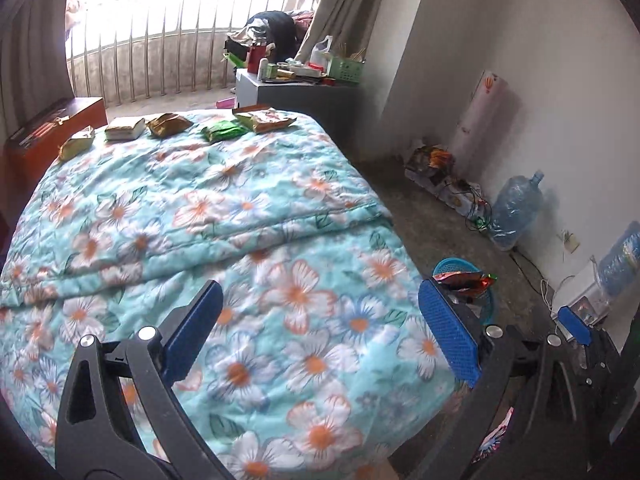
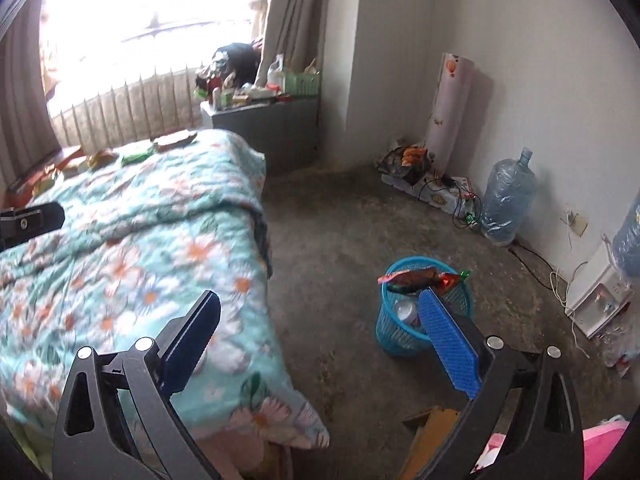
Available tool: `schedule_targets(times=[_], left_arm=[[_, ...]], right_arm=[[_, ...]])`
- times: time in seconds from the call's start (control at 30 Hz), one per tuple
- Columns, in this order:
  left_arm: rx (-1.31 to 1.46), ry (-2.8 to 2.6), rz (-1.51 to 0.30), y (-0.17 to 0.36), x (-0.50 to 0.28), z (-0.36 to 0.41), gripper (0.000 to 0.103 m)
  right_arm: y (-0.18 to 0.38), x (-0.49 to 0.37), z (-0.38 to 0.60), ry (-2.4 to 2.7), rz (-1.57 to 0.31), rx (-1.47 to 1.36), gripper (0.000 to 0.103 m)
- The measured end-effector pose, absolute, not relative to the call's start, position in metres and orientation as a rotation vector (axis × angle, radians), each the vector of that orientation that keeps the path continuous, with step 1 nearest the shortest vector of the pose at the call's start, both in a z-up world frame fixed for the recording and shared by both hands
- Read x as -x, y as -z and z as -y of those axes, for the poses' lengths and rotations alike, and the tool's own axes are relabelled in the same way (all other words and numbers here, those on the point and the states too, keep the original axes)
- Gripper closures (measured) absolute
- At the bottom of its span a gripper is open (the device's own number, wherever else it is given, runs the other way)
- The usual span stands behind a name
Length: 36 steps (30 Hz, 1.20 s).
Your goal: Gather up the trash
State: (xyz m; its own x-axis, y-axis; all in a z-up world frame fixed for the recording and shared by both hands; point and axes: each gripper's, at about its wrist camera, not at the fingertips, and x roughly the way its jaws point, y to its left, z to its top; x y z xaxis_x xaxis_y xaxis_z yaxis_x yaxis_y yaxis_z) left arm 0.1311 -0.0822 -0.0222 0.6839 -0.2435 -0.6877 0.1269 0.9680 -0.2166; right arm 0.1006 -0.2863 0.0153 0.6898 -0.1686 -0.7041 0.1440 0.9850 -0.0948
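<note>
So we've got both grippers empty right now. The left gripper (image 1: 320,328) hangs over the near part of the bed with its blue pads spread wide, nothing between them, and the right gripper (image 2: 320,332) is just as wide open and empty, out over the bed's right edge and the floor.

The trash is a row of crumpled snack wrappers along the far end of the floral turquoise quilt (image 1: 224,208): a yellowish-green foil packet (image 1: 76,145) at far left, a pale boxy pack (image 1: 125,128), a gold-brown foil bag (image 1: 167,124), a bright green wrapper (image 1: 224,132) and a larger tan-and-green printed bag (image 1: 266,120) at far right. All well apart from both grippers.

Our guess is they weigh next to nothing, crinkle flat under a squeeze, and the foil will be slick (the boxy one may be a bit stiffer). We'd pinch each at a raised fold or a sealed end seam, not flat across the middle, since the soft quilt gives way underneath and could get caught between the pads.

The blue mesh plastic waste basket (image 2: 424,308) sits on the floor right of the bed, already holding a red wrapper (image 2: 416,278) and what looks like a can.
</note>
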Motion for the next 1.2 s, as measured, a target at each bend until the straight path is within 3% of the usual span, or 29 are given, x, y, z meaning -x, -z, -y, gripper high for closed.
schedule_targets(times=[0.33, 1.2], left_arm=[[0.128, 0.096, -0.942, 0.058, -0.092, 0.072, 0.009], [0.047, 0.078, -0.848, 0.030, -0.071, 0.091, 0.009]], right_arm=[[0.004, -0.061, 0.261, 0.168, -0.937, 0.093, 0.007], [-0.010, -0.044, 0.282, 0.223, -0.880, 0.079, 0.007]])
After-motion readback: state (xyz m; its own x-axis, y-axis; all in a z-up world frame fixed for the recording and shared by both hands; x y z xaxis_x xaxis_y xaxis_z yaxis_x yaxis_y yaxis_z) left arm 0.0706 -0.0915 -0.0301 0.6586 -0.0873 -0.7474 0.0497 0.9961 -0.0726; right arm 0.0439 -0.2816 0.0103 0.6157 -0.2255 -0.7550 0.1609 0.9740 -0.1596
